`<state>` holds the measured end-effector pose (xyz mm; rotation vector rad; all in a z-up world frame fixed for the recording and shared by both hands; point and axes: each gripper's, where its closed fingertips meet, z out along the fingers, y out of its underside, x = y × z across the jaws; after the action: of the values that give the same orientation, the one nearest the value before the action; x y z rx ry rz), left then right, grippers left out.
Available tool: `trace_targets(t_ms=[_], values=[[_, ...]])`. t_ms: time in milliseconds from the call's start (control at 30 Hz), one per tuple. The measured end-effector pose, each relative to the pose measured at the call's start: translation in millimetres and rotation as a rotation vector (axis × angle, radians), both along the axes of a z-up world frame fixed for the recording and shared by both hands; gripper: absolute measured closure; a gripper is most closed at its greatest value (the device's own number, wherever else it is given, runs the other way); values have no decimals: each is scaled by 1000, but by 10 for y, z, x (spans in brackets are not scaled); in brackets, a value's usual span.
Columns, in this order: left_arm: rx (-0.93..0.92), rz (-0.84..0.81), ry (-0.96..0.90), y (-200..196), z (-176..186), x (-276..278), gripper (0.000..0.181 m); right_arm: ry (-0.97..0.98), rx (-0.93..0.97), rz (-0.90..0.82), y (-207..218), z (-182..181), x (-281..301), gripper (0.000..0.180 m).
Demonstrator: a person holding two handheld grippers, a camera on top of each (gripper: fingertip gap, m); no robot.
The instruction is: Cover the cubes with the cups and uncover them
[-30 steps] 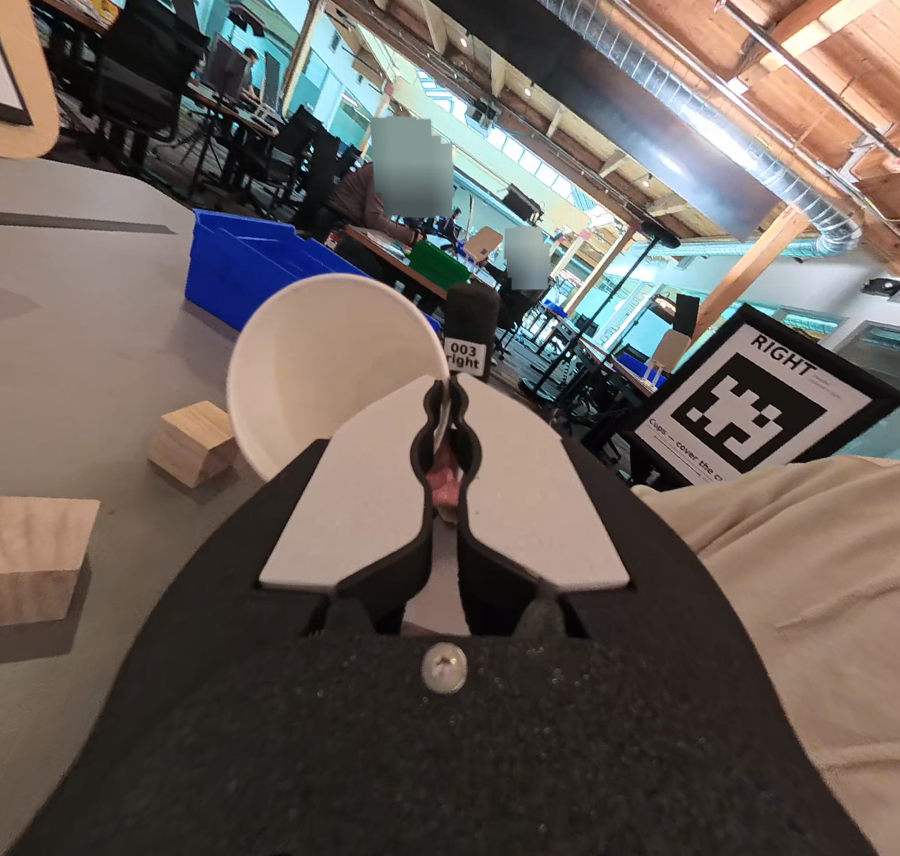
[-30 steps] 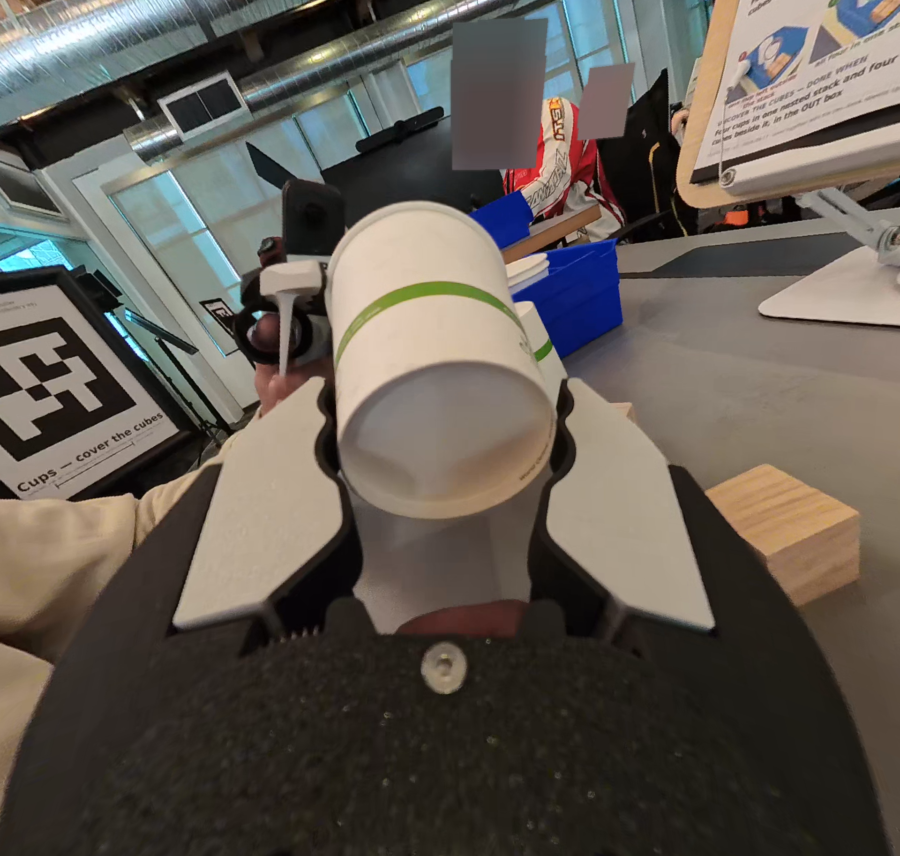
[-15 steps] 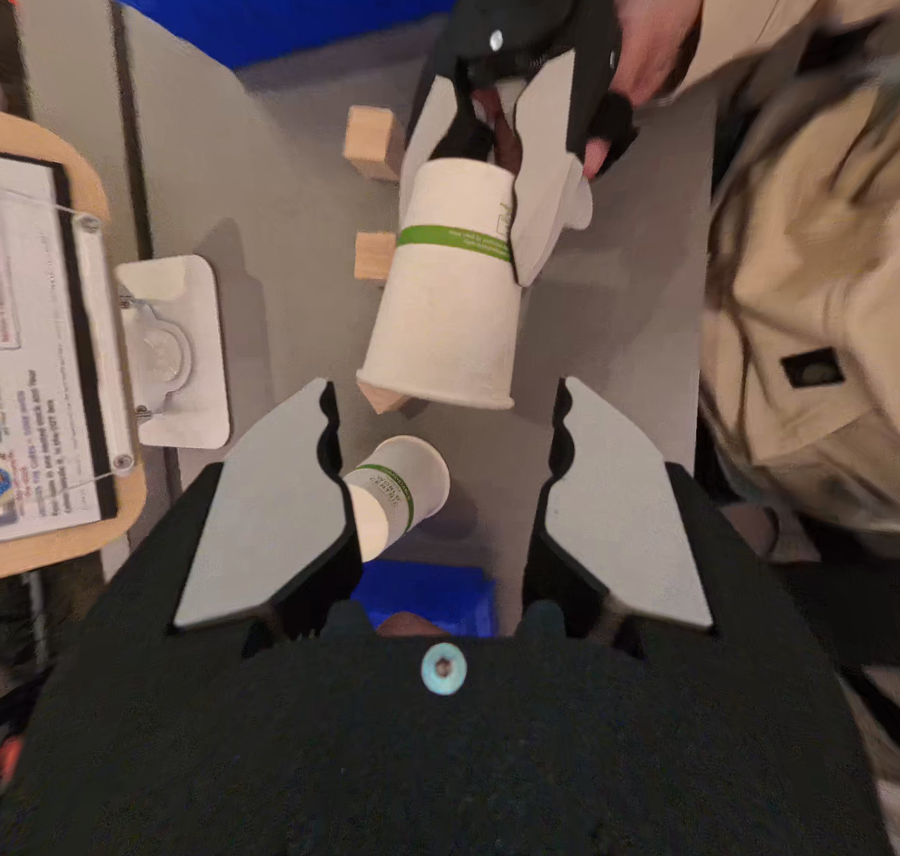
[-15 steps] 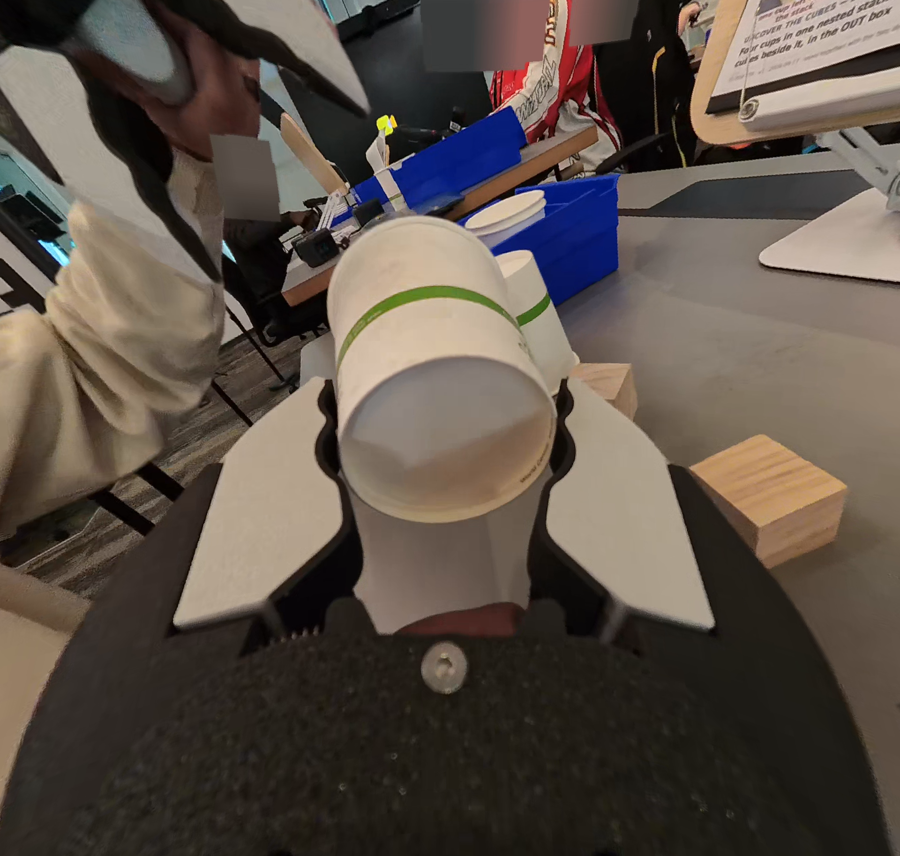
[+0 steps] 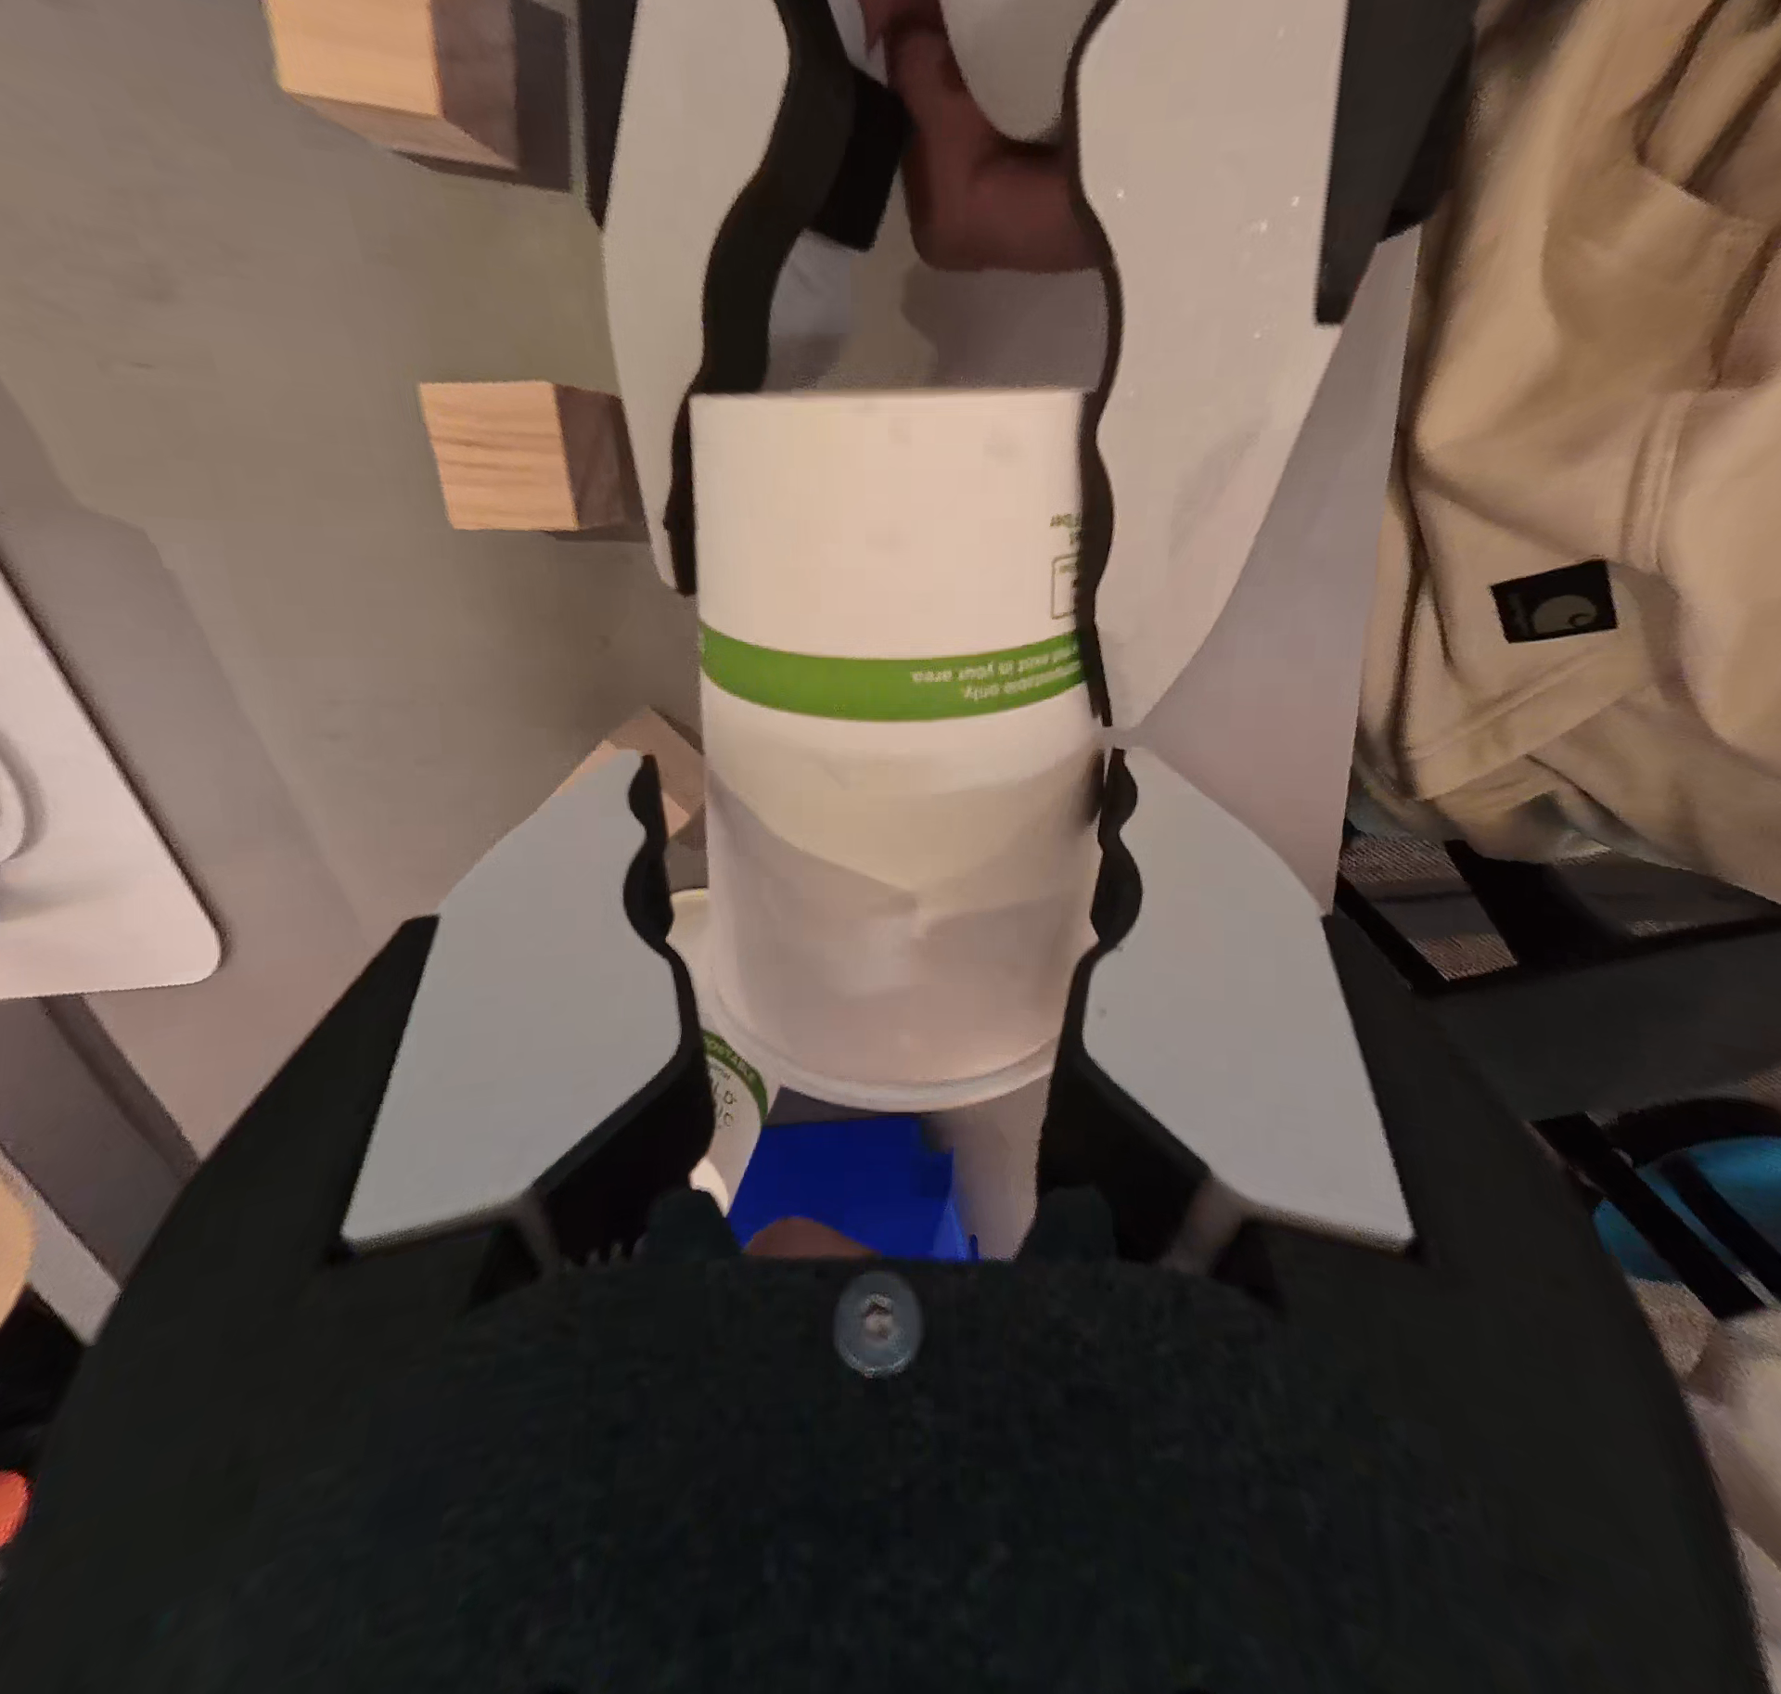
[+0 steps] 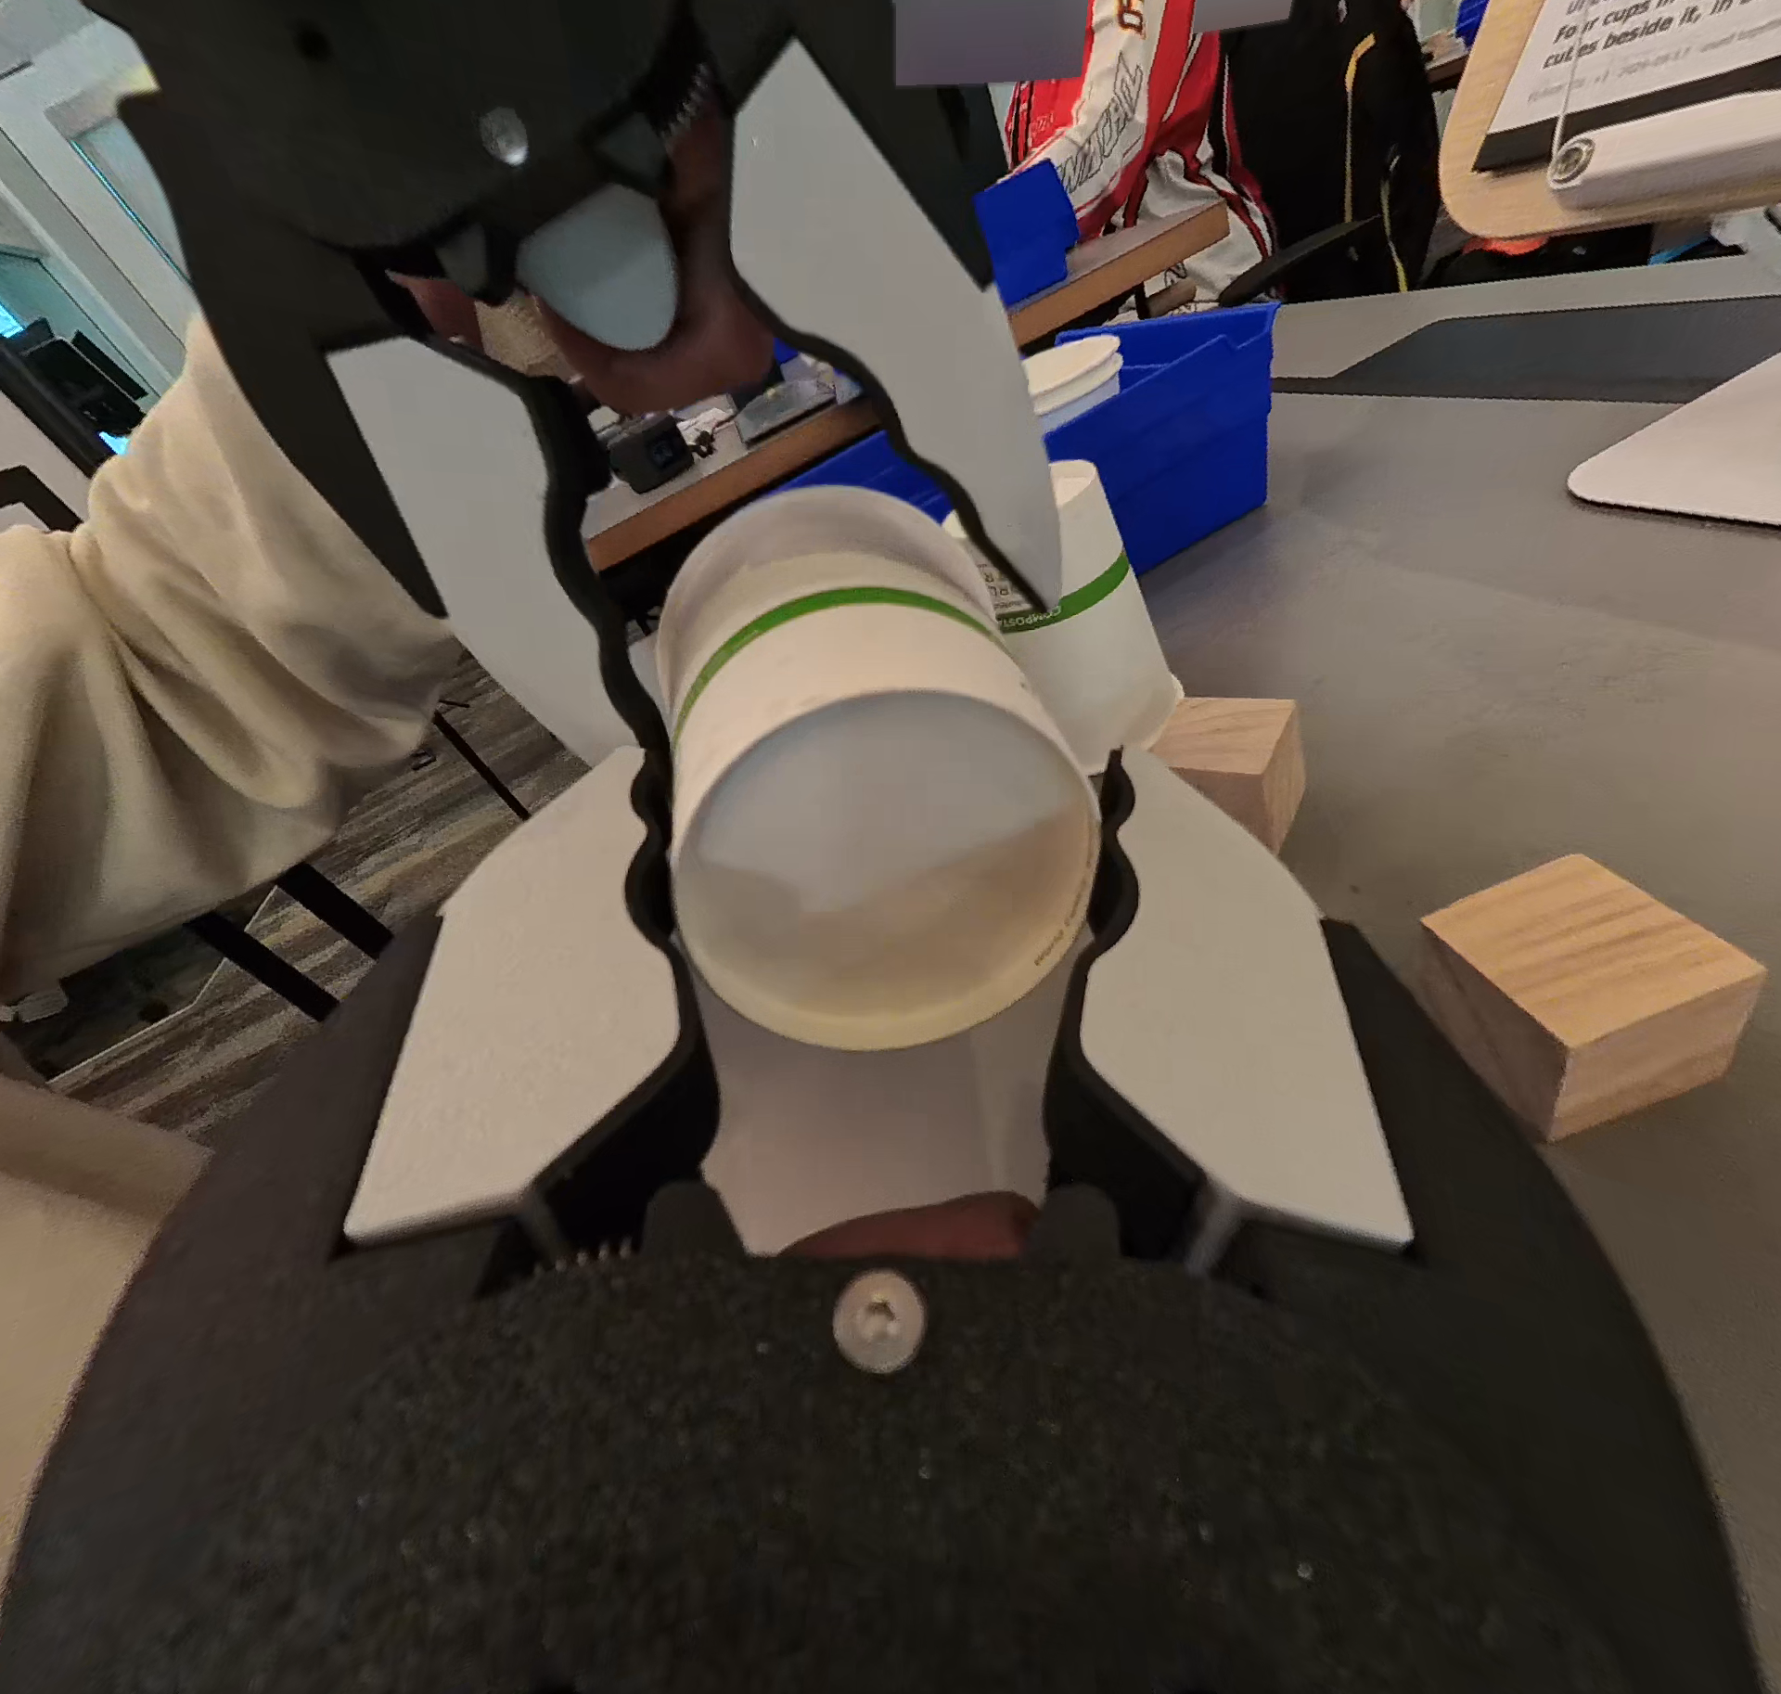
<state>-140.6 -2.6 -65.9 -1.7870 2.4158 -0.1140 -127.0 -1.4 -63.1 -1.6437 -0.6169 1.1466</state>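
Observation:
My right gripper is shut on the closed end of a white paper cup with a green band and holds it on its side above the grey table. In the left wrist view the cup runs between both grippers. My left gripper is open, and its fingers flank the cup's wide end from above; it also shows in the right wrist view. A second cup stands upside down behind. Two wooden cubes lie bare to the right. Two cubes also show in the left wrist view.
A blue bin with more cups sits at the back of the table. A white stand base carries an instruction board at the right. The table edge and a person's beige sleeve are at the left.
My left gripper was shut on a cup's rim, let it go, swung overhead and came down around the cup in my right gripper. The right gripper kept its hold.

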Motion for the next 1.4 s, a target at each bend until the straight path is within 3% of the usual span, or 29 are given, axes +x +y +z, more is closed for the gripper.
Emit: trace_targets(t_ms=[200, 333, 400, 533, 633, 767, 967, 1100, 1400], values=[[-48, -22, 39, -55, -207, -41, 103, -23, -17, -7, 20, -95, -34, 95], [-44, -7, -62, -34, -176, -6, 104, -19, 17, -48, 42, -23, 30, 98], [48, 63, -164, 141, -75, -20, 104, -31, 59, -90, 54, 81, 177, 90], [244, 456, -585, 656, 222, -32, 104, -25, 87, -220, 99, 236, 596, 95], [271, 816, -906, 848, 225, -3, 104, 39, 66, -222, 84, 264, 700, 101], [398, 1090, -1049, 1208, -35, -95, 104, 51, 21, -185, 59, 171, 605, 103], [436, 1250, -998, 1511, -488, -172, 104, -15, 39, -146, -37, 87, 483, 106], [379, 1255, -944, 1427, -717, -174, 103, -9, 29, -150, -43, 74, 538, 108], [349, 1227, -901, 1212, -876, -265, 98, 2, 25, -170, -102, 80, 707, 110]])
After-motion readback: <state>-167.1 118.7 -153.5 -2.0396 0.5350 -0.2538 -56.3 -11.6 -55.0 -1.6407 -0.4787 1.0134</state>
